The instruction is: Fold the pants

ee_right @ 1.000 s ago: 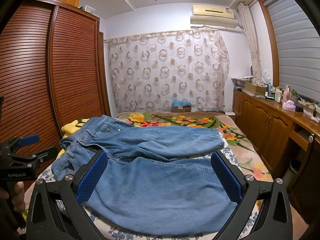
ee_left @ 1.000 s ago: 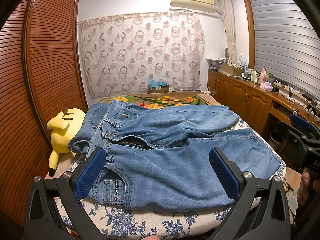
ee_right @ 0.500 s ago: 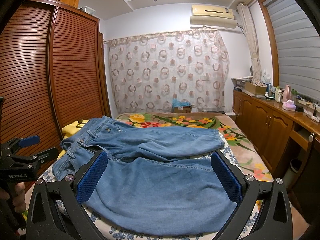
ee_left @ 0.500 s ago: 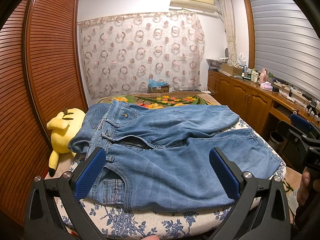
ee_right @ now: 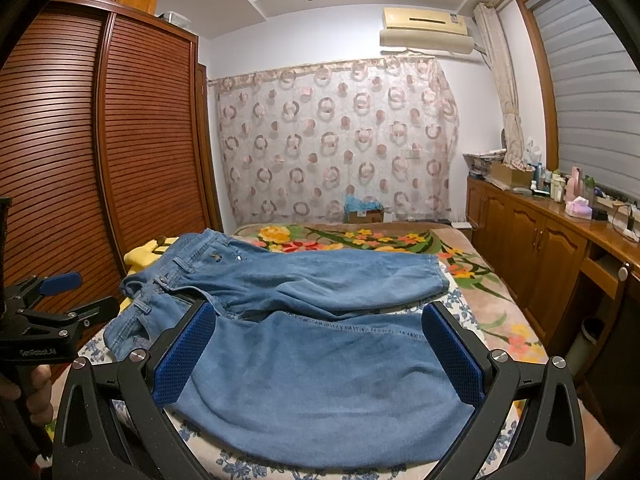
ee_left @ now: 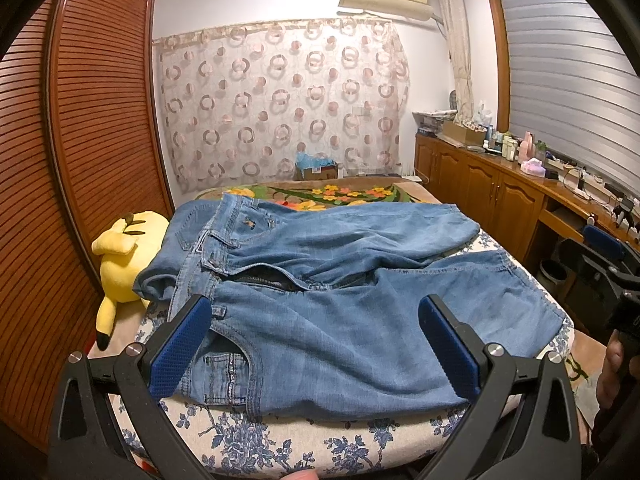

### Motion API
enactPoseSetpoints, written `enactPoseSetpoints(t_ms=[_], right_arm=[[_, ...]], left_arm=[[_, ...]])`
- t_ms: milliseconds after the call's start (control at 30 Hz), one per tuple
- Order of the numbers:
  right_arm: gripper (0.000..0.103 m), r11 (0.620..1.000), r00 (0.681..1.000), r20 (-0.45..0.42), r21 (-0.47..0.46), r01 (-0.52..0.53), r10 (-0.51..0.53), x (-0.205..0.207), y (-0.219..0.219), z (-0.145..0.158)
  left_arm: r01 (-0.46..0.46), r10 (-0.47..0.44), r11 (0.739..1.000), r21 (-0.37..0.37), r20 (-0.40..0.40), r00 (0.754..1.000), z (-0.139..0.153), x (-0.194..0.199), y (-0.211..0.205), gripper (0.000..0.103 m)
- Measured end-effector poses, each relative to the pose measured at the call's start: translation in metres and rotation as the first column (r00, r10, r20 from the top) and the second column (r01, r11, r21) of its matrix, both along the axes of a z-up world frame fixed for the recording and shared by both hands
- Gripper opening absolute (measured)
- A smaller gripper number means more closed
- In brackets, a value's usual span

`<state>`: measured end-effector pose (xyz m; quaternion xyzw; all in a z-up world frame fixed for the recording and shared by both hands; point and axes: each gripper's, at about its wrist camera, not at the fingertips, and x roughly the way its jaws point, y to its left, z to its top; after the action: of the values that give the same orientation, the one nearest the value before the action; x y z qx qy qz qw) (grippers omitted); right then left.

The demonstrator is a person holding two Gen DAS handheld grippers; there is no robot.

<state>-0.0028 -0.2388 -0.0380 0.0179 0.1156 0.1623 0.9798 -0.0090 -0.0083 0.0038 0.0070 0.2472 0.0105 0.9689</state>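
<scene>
The left gripper (ee_left: pixel 314 344) was held wide apart over the near edge of the bed (ee_left: pixel 280 444), its blue ridged pads (ee_left: pixel 180 348) gripping nothing. The right gripper (ee_right: pixel 320 354) stood just as wide and just as bare, low over the near trouser leg.

The jeans (ee_left: pixel 340 308) lay spread flat across the bed, front up and fly unzipped, with the waistband toward nine o'clock and both legs running off toward three o'clock. The far leg sat slightly apart from the near one, their cuffs ending short of the bed's right edge. The near leg's hem hung almost flush with the mattress edge at six o'clock. A good stretch of flowered blanket (ee_right: pixel 360 240) lay bare beyond the jeans at twelve o'clock.

At nine o'clock a yellow plush toy (ee_left: pixel 124 256) was wedged between the bed and the slatted wooden wardrobe (ee_right: pixel 120 160), touching the waistband end. A wooden cabinet (ee_right: pixel 540 248) ran along three o'clock with a narrow aisle before it. The denim looked soft and faded, creased at the crotch; the sheet beneath carried a blue floral print.
</scene>
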Motion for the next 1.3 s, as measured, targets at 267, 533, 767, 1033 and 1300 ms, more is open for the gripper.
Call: enactPoseSetpoints(t_ms=[267,533,767,1033,1300], right_arm=[[0.103,1.000,1.000,-0.013,-0.008,0.006,-0.006,0.003,-0.002,-0.004],[0.103,1.000,0.999,-0.042,-0.020,0.012,-0.013,0.010,-0.004,-0.007],[0.102,0.998,0.996,-0.076,-0.059,0.031,-0.036,0.016,-0.009,-0.013],[0.102,0.992,0.984,-0.142,-0.087,0.091,-0.103,0.026,-0.024,-0.021],[0.099,0.985,0.971,-0.182,-0.100,0.141,-0.158,0.030,-0.024,-0.020]], left_arm=[[0.006,-0.007,1.000,-0.006,-0.040,0.999,-0.014,0.010,0.009,0.103],[0.009,-0.012,1.000,-0.027,-0.104,0.995,-0.035,0.021,0.021,0.103],[0.014,-0.018,0.999,-0.042,-0.102,0.995,-0.042,0.024,0.033,0.103],[-0.050,0.040,0.996,-0.071,-0.134,0.990,-0.063,0.031,0.076,0.103],[-0.137,0.122,0.986,-0.092,-0.159,0.980,-0.085,0.032,0.122,0.094]])
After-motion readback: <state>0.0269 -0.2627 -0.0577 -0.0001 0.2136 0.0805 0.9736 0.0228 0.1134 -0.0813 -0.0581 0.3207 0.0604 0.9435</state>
